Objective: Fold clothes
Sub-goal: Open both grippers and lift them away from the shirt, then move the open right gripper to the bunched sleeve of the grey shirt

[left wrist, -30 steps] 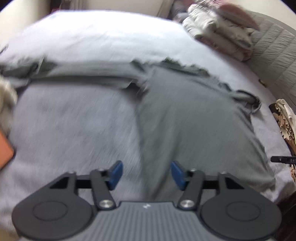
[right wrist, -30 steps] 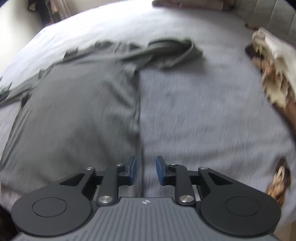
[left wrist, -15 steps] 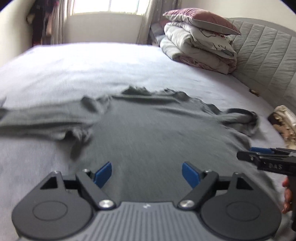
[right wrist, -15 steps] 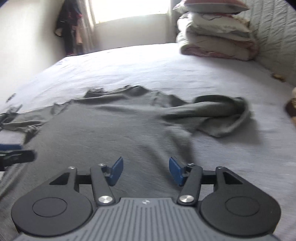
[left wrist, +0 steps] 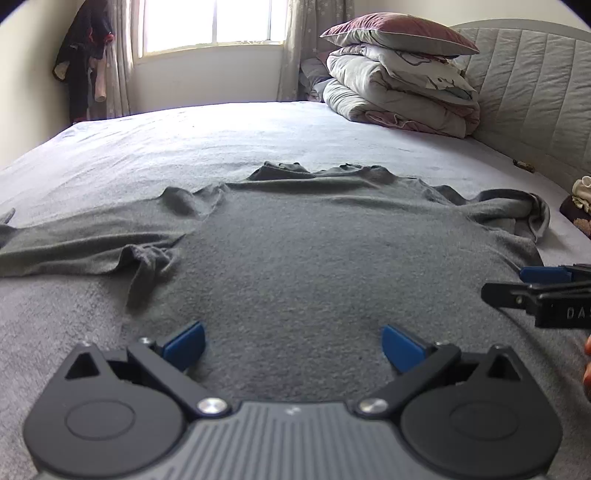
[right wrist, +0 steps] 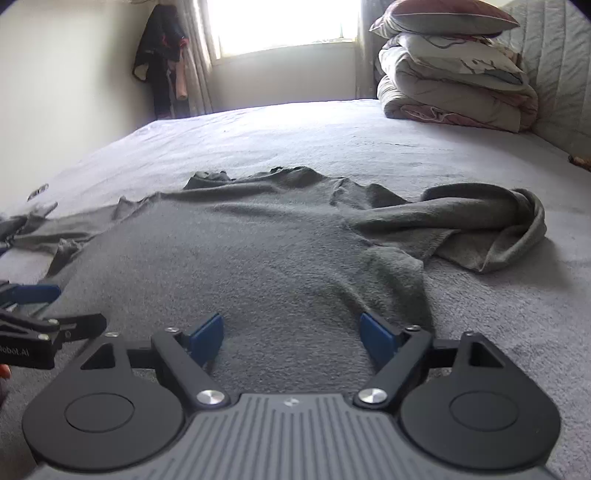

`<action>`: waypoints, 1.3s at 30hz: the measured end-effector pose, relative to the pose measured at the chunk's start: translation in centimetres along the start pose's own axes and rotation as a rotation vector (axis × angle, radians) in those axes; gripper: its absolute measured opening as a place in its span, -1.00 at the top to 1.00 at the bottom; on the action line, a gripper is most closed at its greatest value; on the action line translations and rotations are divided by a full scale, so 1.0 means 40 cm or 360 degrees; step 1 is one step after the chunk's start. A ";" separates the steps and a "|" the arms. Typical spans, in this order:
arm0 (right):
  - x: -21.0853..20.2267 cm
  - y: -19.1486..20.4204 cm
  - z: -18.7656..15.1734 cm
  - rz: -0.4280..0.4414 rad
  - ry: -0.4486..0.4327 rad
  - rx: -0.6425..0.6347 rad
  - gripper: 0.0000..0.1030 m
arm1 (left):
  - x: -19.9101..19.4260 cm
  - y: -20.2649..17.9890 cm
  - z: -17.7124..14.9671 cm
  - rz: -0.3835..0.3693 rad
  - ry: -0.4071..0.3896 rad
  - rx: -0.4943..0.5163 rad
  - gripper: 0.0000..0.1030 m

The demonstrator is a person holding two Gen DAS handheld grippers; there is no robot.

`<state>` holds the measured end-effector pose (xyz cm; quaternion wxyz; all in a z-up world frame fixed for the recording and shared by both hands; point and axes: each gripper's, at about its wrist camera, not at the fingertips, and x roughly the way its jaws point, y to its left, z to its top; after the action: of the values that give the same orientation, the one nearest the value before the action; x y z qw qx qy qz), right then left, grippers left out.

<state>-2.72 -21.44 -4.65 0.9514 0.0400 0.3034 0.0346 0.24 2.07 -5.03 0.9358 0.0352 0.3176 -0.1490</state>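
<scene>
Two grippers hover low over a grey shirt (left wrist: pixel 306 258) that lies spread flat on the bed (left wrist: pixel 184 140), filling the middle of both views. The left gripper (left wrist: pixel 291 341) sits at the bottom of its view with its blue pads spread wide; its jaws have just been opening, and nothing sits between them but the shirt's cloth lying below. The right gripper (right wrist: pixel 291 334) is likewise spread, its jaws just opened, with nothing pinched. One sleeve (left wrist: pixel 74 243) stretches toward the left edge of the left view; the other sleeve (right wrist: pixel 491 225) lies bunched and folded over at the right of the right view. A stack of bedding (left wrist: pixel 399 81) with a pillow (left wrist: pixel 399 31) on top fills the upper right, beside the padded headboard (left wrist: pixel 535 92).
</scene>
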 end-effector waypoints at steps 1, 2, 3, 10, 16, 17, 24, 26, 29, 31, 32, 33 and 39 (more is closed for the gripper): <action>0.001 0.007 -0.001 -0.0010 0.0004 -0.0022 -0.72 | 0.001 -0.003 0.000 0.0007 0.0001 0.0009 -1.00; 0.002 0.012 -0.003 -0.0017 0.0007 -0.0040 -0.74 | 0.003 -0.006 -0.001 0.0015 0.0004 0.0018 -1.00; 0.002 0.015 -0.005 -0.0020 0.0008 -0.0052 -0.77 | 0.003 -0.010 -0.001 0.0022 0.0007 0.0027 -1.00; 0.003 0.019 -0.012 -0.0007 0.0020 -0.0072 -0.92 | 0.004 -0.018 -0.004 0.0045 0.0011 0.0051 -1.00; 0.007 0.026 -0.014 -0.0016 0.0030 -0.0094 -0.97 | 0.002 -0.015 -0.005 0.0040 0.0009 0.0047 -1.00; 0.007 0.027 -0.014 -0.0017 0.0032 -0.0096 -0.97 | 0.001 -0.015 -0.005 0.0040 0.0009 0.0048 -1.00; 0.008 0.031 -0.014 -0.0025 0.0036 -0.0105 -1.00 | 0.000 -0.015 -0.005 0.0041 0.0009 0.0052 -1.00; 0.008 0.031 -0.013 -0.0025 0.0036 -0.0106 -1.00 | 0.001 -0.016 -0.005 0.0042 0.0009 0.0052 -1.00; 0.009 0.030 -0.013 -0.0025 0.0035 -0.0105 -1.00 | 0.002 -0.017 -0.005 0.0042 0.0009 0.0051 -1.00; 0.009 0.030 -0.014 -0.0024 0.0035 -0.0105 -1.00 | 0.004 -0.017 -0.004 0.0043 0.0010 0.0053 -1.00; 0.009 0.030 -0.014 -0.0024 0.0035 -0.0105 -1.00 | 0.004 -0.017 -0.004 0.0044 0.0011 0.0053 -1.00; 0.009 0.030 -0.014 -0.0023 0.0035 -0.0104 -1.00 | 0.005 -0.018 -0.004 0.0045 0.0011 0.0054 -1.00; 0.011 0.030 -0.014 -0.0023 0.0037 -0.0103 -1.00 | 0.006 -0.020 -0.004 0.0050 0.0011 0.0058 -1.00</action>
<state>-2.75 -20.17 -5.24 0.9488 0.0066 0.3134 0.0381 0.06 1.26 -5.29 0.9361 0.0577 0.3176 -0.1399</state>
